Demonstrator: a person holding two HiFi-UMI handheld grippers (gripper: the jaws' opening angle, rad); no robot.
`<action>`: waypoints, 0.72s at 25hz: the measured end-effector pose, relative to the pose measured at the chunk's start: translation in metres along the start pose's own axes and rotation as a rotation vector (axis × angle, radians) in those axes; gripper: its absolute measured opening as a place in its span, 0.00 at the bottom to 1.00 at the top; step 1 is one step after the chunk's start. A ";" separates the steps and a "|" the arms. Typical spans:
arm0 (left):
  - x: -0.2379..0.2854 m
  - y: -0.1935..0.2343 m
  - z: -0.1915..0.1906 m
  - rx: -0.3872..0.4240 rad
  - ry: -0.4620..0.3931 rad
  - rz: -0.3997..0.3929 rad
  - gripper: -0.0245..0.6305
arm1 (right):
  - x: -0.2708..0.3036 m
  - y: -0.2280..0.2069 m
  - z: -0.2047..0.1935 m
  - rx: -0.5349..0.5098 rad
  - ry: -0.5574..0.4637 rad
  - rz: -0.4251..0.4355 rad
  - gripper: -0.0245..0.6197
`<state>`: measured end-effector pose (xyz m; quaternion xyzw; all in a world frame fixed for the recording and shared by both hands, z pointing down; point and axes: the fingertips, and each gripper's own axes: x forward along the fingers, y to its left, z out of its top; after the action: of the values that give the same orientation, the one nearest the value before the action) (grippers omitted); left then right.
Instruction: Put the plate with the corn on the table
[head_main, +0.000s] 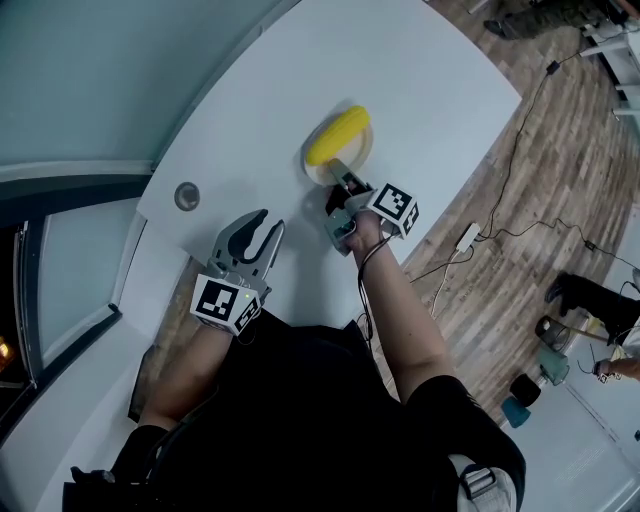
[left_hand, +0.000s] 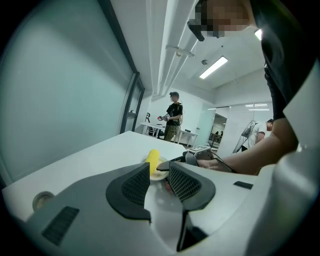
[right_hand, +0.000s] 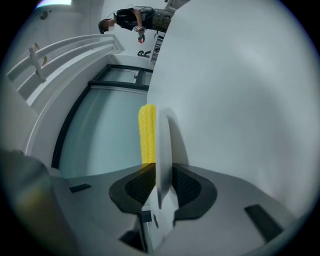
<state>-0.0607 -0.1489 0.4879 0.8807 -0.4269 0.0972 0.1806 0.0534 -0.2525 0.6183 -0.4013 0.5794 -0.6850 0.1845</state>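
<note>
A yellow corn cob (head_main: 338, 135) lies on a small pale plate (head_main: 358, 163), and the plate rests flat on the white table (head_main: 420, 70). My right gripper (head_main: 341, 173) reaches the plate's near rim. In the right gripper view the plate (right_hand: 163, 142) runs edge-on between the two pads with the corn (right_hand: 146, 131) beside it; the right gripper (right_hand: 157, 186) stands slightly open, and the pads do not clearly press on the rim. My left gripper (head_main: 252, 236) hovers open and empty over the table's near edge, left of the plate. From the left gripper (left_hand: 159, 183), corn (left_hand: 152, 159) and plate (left_hand: 161, 175) lie just ahead.
A round grey cap (head_main: 187, 196) is set in the table at the left. Glass walls close off the left side. Cables and a power strip (head_main: 467, 237) lie on the wood floor to the right. A person (left_hand: 173, 116) stands far behind the table.
</note>
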 end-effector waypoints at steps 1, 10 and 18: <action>0.003 0.003 0.001 -0.002 0.004 -0.005 0.22 | 0.002 0.004 0.002 -0.027 -0.007 -0.004 0.19; 0.012 0.014 -0.003 -0.025 0.027 -0.029 0.22 | -0.011 0.006 0.027 -0.630 -0.087 -0.290 0.37; 0.019 0.010 0.005 -0.014 0.005 -0.040 0.22 | -0.037 0.009 0.037 -0.978 -0.183 -0.435 0.37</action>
<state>-0.0566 -0.1698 0.4919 0.8876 -0.4095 0.0925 0.1898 0.1026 -0.2522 0.5970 -0.6089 0.7158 -0.3202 -0.1202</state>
